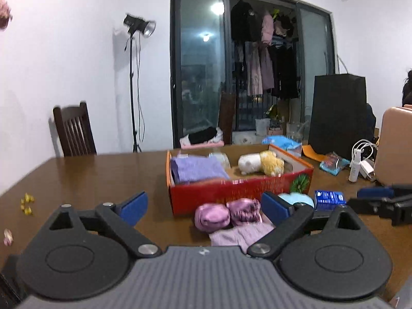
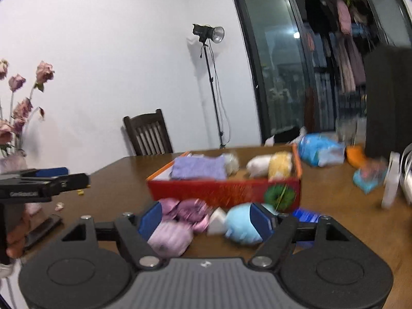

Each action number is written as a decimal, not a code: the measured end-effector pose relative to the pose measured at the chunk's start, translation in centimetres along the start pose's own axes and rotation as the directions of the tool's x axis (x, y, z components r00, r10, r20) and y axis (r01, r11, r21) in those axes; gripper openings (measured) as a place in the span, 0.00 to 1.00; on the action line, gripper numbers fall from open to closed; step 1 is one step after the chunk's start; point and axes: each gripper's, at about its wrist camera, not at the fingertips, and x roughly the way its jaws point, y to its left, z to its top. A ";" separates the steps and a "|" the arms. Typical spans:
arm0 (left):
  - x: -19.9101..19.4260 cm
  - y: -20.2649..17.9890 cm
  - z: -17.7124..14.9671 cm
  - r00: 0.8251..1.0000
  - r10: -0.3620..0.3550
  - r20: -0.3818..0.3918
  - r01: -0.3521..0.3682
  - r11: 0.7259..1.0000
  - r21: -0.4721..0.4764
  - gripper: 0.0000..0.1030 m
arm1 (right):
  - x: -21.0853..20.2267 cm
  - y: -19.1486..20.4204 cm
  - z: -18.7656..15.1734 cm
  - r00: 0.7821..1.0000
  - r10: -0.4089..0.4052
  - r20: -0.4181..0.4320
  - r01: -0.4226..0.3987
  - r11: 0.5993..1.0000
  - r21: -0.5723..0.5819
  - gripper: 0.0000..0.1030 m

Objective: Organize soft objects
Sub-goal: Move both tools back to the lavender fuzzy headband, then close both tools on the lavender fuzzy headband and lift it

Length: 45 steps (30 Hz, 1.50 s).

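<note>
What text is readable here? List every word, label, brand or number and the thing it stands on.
None can be read.
Red box: front print blurred.
Blue packet: print too small.
Left gripper body: white lettering too blurred.
Blue wipes pack: blurred.

red box [image 1: 239, 193] blocks ahead, bare table [image 1: 103, 175] left

Pink socks [image 1: 226, 215] before red box [image 1: 231, 193]

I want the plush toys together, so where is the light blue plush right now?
In the right wrist view the light blue plush lies on the table before the red box, right of the pink socks.
</note>
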 end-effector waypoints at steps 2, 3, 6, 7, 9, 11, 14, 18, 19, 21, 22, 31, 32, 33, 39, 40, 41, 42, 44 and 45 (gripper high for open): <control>0.8 0.0 -1.1 0.999 -0.018 -0.033 0.017 0.999 -0.034 0.94 | 0.2 0.0 -1.1 1.000 0.015 -0.026 -0.015 1.000 0.022 0.72; 1.4 0.2 -1.6 0.998 -0.030 -0.055 0.027 0.998 -0.058 0.93 | 0.5 -0.1 -1.4 0.999 0.018 -0.036 -0.017 1.000 0.024 0.72; 3.1 0.2 -3.0 0.992 -0.059 -0.110 0.048 0.994 -0.100 0.87 | 1.5 -0.3 -1.9 0.999 0.017 -0.051 -0.015 0.999 0.043 0.70; 3.6 0.2 -3.4 0.990 -0.070 -0.122 0.057 0.993 -0.107 0.83 | 2.0 -0.3 -2.0 0.998 0.025 -0.056 -0.022 0.998 0.052 0.66; 4.5 0.4 -4.0 0.986 -0.094 -0.137 0.075 0.987 -0.139 0.80 | 3.2 0.0 -2.3 0.996 0.039 -0.076 -0.034 0.997 0.068 0.61; 5.5 0.9 -4.4 0.981 -0.120 -0.154 0.090 0.979 -0.185 0.74 | 4.7 0.3 -2.4 0.994 0.047 -0.101 -0.039 0.996 0.076 0.59; 7.2 1.9 -4.6 0.974 -0.138 -0.177 0.092 0.965 -0.244 0.69 | 6.8 0.8 -2.3 0.990 0.065 -0.126 -0.054 0.995 0.089 0.55; 9.0 2.8 -5.1 0.960 -0.196 -0.198 0.130 0.944 -0.303 0.67 | 9.8 1.4 -1.8 0.984 0.091 -0.154 -0.073 0.990 0.118 0.52; 9.4 2.9 -5.3 0.956 -0.208 -0.205 0.139 0.941 -0.307 0.65 | 10.7 1.6 -1.7 0.983 0.089 -0.163 -0.069 0.990 0.123 0.50; 10.4 2.9 -5.7 0.945 -0.233 -0.229 0.155 0.937 -0.312 0.55 | 12.2 1.9 -1.7 0.979 0.068 -0.191 -0.046 0.992 0.119 0.46; 10.8 2.9 -6.0 0.939 -0.246 -0.240 0.164 0.935 -0.315 0.48 | 12.9 2.1 -1.9 0.977 0.055 -0.205 -0.032 0.993 0.115 0.42; 11.3 2.8 -6.4 0.927 -0.288 -0.239 0.205 0.925 -0.319 0.37 | 14.4 1.5 -3.2 0.968 0.097 -0.233 -0.056 0.983 0.176 0.32; 11.3 2.8 -6.4 0.927 -0.289 -0.238 0.206 0.924 -0.322 0.37 | 14.5 1.3 -3.2 0.967 0.103 -0.234 -0.060 0.981 0.183 0.32; 11.2 2.8 -6.4 0.927 -0.292 -0.235 0.208 0.922 -0.326 0.37 | 14.5 1.2 -3.2 0.966 0.107 -0.235 -0.062 0.980 0.188 0.32; 11.3 3.1 -6.4 0.920 -0.315 -0.233 0.225 0.912 -0.343 0.35 | 14.5 1.0 -3.2 0.966 0.114 -0.233 -0.067 0.978 0.200 0.32; 11.3 3.0 -6.4 0.920 -0.315 -0.234 0.226 0.913 -0.339 0.34 | 14.5 0.9 -3.2 0.966 0.117 -0.230 -0.069 0.976 0.207 0.32; 11.2 3.0 -6.4 0.922 -0.312 -0.231 0.226 0.915 -0.335 0.32 | 14.4 0.9 -3.3 0.967 0.119 -0.226 -0.070 0.975 0.213 0.31; 11.0 2.9 -6.4 0.925 -0.308 -0.223 0.225 0.916 -0.332 0.31 | 14.3 0.9 -3.3 0.967 0.119 -0.224 -0.070 0.975 0.213 0.31; 10.5 2.9 -6.5 0.932 -0.303 -0.201 0.228 0.917 -0.327 0.27 | 14.1 1.1 -3.3 0.969 0.114 -0.220 -0.068 0.976 0.205 0.30; 10.2 2.8 -6.5 0.934 -0.303 -0.189 0.233 0.918 -0.321 0.26 | 13.9 1.2 -3.3 0.970 0.113 -0.214 -0.068 0.977 0.203 0.29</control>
